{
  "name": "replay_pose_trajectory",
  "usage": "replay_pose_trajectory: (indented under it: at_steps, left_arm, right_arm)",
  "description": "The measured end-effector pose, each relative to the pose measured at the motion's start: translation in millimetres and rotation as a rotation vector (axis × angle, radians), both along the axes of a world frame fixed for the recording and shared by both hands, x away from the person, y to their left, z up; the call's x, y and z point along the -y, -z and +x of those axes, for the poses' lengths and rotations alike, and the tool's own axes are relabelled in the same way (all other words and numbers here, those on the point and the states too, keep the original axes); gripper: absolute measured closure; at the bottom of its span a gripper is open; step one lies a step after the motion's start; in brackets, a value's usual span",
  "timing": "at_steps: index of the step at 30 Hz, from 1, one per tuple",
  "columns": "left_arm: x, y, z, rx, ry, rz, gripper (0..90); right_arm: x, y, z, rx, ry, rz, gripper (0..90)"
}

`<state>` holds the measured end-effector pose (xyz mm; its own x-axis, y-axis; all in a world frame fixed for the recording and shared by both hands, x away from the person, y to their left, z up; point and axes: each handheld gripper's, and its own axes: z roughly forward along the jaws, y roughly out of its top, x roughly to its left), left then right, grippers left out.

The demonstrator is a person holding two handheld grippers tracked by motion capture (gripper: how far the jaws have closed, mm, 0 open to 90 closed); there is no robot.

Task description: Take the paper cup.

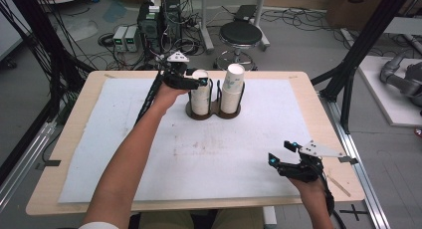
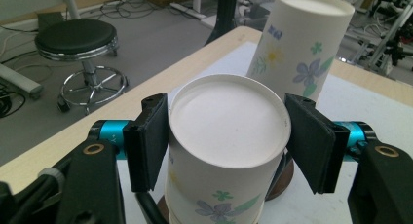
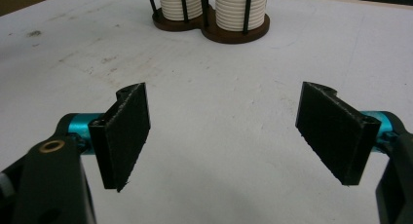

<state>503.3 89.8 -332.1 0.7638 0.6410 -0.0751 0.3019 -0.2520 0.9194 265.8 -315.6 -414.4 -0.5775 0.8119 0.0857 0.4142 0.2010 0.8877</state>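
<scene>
Two stacks of upside-down paper cups with flower prints stand in a dark wooden holder (image 1: 214,113) at the back middle of the table. My left gripper (image 1: 197,81) is shut on the top cup of the left stack (image 2: 226,119), with a pad pressing on each side near its upturned base. The right stack (image 1: 233,87) rises a little higher beside it (image 2: 302,44). My right gripper (image 1: 283,152) rests near the table's front right, open with nothing between its pads (image 3: 224,131). Ahead of it the holder (image 3: 234,33) shows with both stacks.
A white mat (image 1: 199,154) covers most of the wooden table (image 1: 323,119). Behind the table stand a black stool (image 1: 240,35) and a rack of electronics with cables (image 1: 154,20). Black frame posts rise at both sides.
</scene>
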Motion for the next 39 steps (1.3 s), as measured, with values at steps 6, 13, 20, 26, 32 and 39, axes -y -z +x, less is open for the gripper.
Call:
replay_pose_trajectory:
  at_steps: [6,13,20,26,32,39]
  left_arm:
    - [-8.4,-9.7,-3.8,0.014,-0.031,-0.027,36.1]
    - [-17.3,-22.5,-10.2,0.046,-0.043,-0.112,36.5]
    - [-24.0,-36.4,-20.7,0.086,-0.035,-0.155,36.6]
    - [-31.6,-50.9,-35.5,0.112,-0.019,-0.188,36.6]
    - [-42.3,-61.0,-56.8,0.119,0.021,-0.2,36.7]
    - [-61.1,-59.2,-83.2,0.118,0.106,-0.218,36.7]
  right_arm:
    - [-1.3,-0.3,-0.4,-0.002,-0.002,0.0,20.8]
    - [-2.2,-0.3,-0.1,0.002,-0.003,-0.004,20.8]
    - [-3.1,-0.5,-0.7,-0.005,-0.003,-0.003,20.8]
    - [-5.8,-1.4,-0.9,-0.001,-0.008,-0.003,20.8]
    - [-7.2,-2.5,-1.3,0.001,-0.017,-0.005,20.8]
    - [-11.9,-3.8,-2.0,0.008,-0.033,-0.01,20.8]
